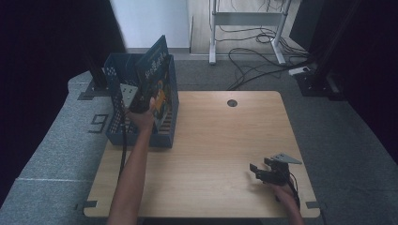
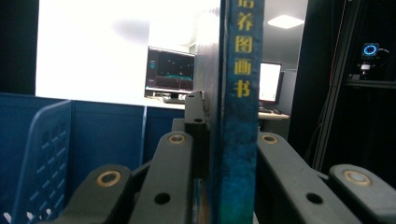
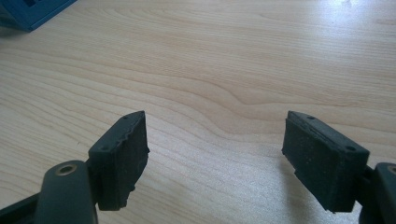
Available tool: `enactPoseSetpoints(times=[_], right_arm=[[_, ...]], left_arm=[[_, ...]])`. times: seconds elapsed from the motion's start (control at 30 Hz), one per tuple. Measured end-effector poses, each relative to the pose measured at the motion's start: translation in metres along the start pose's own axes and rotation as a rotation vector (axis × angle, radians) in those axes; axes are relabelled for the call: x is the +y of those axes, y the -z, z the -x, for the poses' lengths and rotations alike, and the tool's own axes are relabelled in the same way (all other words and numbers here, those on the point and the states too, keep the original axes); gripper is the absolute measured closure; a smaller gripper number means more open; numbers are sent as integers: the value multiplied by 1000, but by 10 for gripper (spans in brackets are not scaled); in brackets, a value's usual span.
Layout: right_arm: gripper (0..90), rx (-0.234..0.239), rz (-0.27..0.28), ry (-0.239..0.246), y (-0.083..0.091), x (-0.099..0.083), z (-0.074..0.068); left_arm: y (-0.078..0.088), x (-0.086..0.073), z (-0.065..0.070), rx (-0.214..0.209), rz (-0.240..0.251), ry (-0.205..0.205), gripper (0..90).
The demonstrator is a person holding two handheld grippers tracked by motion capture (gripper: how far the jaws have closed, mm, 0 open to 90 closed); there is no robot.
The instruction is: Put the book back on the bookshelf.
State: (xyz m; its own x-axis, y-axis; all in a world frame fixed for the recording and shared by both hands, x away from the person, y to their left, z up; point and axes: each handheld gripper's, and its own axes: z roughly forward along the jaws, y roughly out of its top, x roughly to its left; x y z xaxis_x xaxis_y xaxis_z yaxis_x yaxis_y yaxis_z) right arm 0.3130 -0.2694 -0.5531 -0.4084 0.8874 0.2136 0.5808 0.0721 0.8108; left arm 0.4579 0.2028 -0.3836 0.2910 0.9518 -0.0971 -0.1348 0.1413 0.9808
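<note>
From the high view we see a pale wooden table with rounded corners and a round hole near its far edge. At the far left corner stands a blue plastic file rack, boxy with perforated walls. A blue book with a glossy cover stands tilted in it, its top corner rising above the rack. The left gripper reaches into the rack at the book, the person's forearm stretching up from the near edge. The right gripper, black and angular, rests low near the near right corner

In the left gripper view we look along the black jaws, matte with brass-ringed rivets, clenched on the book; its thin blue spine with yellow characters stands upright between them. Perforated blue rack walls stand to the left

In the right gripper view we see the jaws released, their rough, blocky rubber pads well apart with nothing between them, above the smooth wood grain of the table
</note>
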Motion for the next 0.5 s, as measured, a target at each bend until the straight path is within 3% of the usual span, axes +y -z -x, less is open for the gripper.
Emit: enactPoseSetpoints(times=[0.17, 0.5], right_arm=[[219, -16, 14, 0, 1, 0, 0], [219, 0, 8, 7, 0, 0, -3]], left_arm=[[2, -9, -2, -6, 12, 3, 822], [8, -33, 7, -17, -32, -19, 815]])
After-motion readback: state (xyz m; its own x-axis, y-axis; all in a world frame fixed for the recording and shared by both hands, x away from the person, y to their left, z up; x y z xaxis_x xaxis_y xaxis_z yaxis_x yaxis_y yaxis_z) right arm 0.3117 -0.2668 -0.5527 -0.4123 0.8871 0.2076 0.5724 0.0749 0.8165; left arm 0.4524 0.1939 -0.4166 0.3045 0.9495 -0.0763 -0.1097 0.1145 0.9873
